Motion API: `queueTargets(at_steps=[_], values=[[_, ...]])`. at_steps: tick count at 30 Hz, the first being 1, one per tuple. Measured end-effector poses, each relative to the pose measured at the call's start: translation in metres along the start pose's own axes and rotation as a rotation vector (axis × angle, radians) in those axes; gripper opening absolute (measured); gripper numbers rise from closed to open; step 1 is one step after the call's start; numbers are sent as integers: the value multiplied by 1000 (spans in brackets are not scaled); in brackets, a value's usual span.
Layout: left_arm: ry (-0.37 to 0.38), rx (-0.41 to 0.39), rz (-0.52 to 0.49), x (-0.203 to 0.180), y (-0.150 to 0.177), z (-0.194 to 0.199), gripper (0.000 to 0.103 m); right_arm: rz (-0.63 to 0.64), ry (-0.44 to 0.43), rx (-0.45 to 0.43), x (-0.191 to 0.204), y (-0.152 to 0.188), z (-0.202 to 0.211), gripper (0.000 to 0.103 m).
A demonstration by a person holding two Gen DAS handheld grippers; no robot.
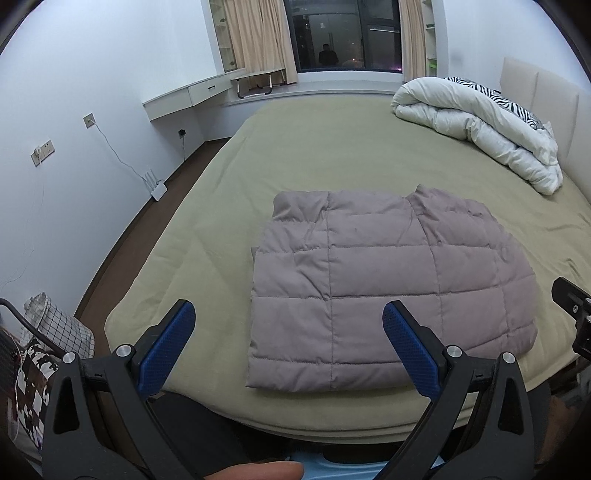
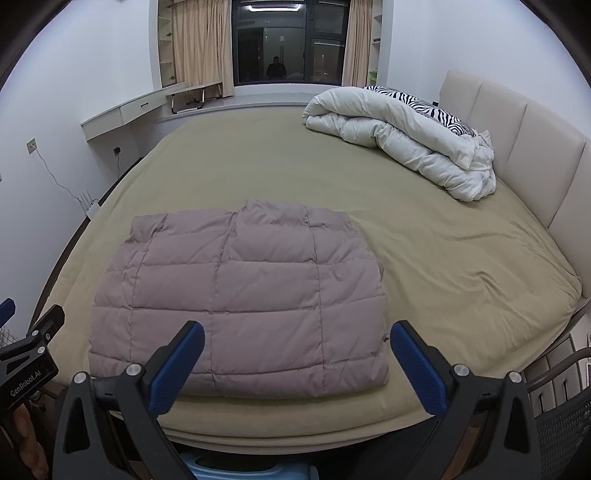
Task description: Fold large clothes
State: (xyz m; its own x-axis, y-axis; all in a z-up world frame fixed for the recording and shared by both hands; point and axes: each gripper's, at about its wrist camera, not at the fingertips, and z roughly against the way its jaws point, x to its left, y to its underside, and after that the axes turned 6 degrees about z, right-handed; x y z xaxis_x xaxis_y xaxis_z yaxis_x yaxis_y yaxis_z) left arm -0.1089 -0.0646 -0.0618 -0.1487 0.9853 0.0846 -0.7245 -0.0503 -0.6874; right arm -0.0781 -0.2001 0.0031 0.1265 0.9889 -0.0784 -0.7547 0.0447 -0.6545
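I hold my left gripper (image 1: 288, 325) and right gripper (image 2: 297, 343) spread, empty; the quilted down jacket (image 2: 240, 295) looks light, puffy, slippery, so I'd pinch its near hem corners.

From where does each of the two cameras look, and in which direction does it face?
Left wrist: sits behind the open left gripper at the bed's near edge, facing the window; a fingertip shows below.
Right wrist: sits behind the open right gripper, facing the same way; the left gripper shows at its left edge.
Shared: the folded jacket, bed, white duvet.
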Motion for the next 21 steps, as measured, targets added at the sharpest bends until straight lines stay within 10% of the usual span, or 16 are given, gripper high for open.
queueTargets(at_steps=[21], values=[[4,2,-13,1,1,-5,103,4,3,4,2,1,-3,103]])
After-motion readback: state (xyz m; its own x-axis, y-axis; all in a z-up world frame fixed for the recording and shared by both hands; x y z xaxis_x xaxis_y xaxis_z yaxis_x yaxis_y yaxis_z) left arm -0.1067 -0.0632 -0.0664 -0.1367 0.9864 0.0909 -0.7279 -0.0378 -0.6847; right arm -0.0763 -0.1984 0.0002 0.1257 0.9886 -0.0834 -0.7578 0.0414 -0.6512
